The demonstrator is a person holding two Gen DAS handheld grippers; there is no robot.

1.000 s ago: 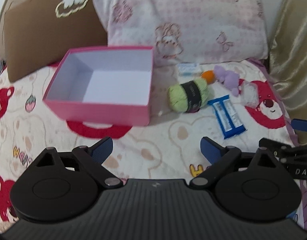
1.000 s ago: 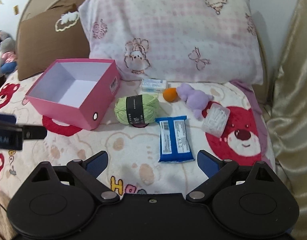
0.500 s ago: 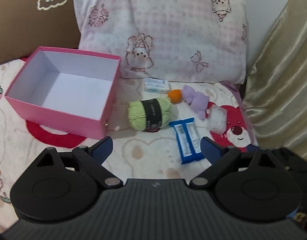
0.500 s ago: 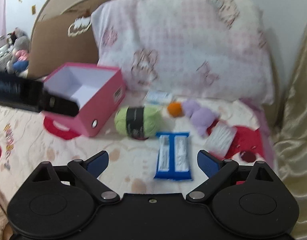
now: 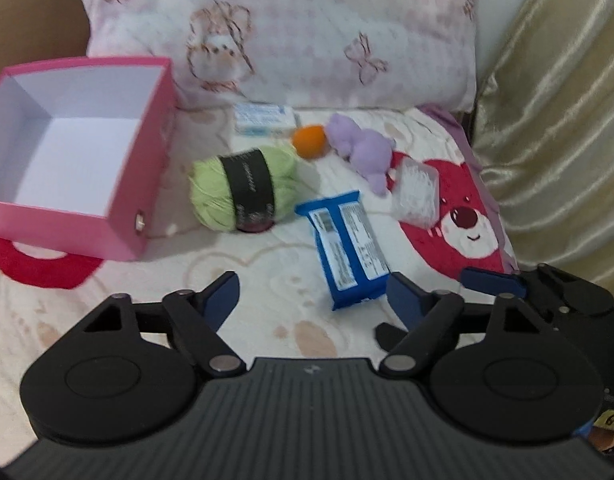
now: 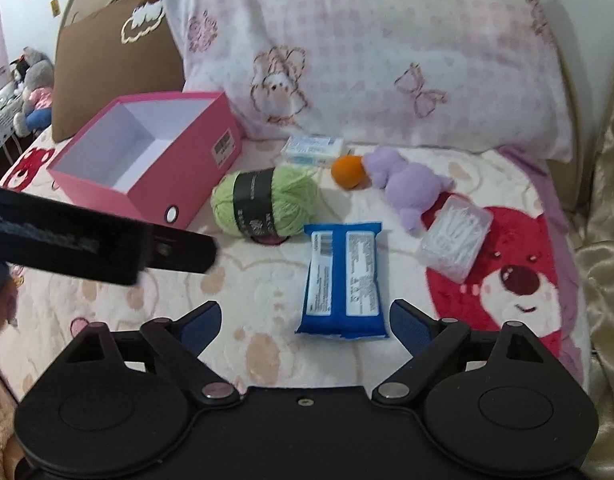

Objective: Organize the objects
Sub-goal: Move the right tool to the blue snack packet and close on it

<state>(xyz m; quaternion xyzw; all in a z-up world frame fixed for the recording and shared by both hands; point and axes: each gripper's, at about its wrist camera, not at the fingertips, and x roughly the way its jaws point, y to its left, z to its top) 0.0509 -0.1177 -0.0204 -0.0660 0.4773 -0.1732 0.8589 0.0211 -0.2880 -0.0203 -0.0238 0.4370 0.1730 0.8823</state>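
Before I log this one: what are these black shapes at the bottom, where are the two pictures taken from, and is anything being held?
No robot here: a person carries a two-finger gripper in each hand, each with a camera looking along its fingers. The black discs and blue-tipped fingers at the bottom of each picture are that gripper itself. One picture is from the left gripper, the other from the right gripper. The black bar at the left of the right view is the left gripper seen from the side.

They look down at a bed. On the blanket lie an open, empty pink box, green yarn, a blue packet, an orange ball, a purple toy, a clear pack and a small white-and-blue box by the pillow.

Nothing is held. Both sets of jaws are closing a little, with nothing between them.
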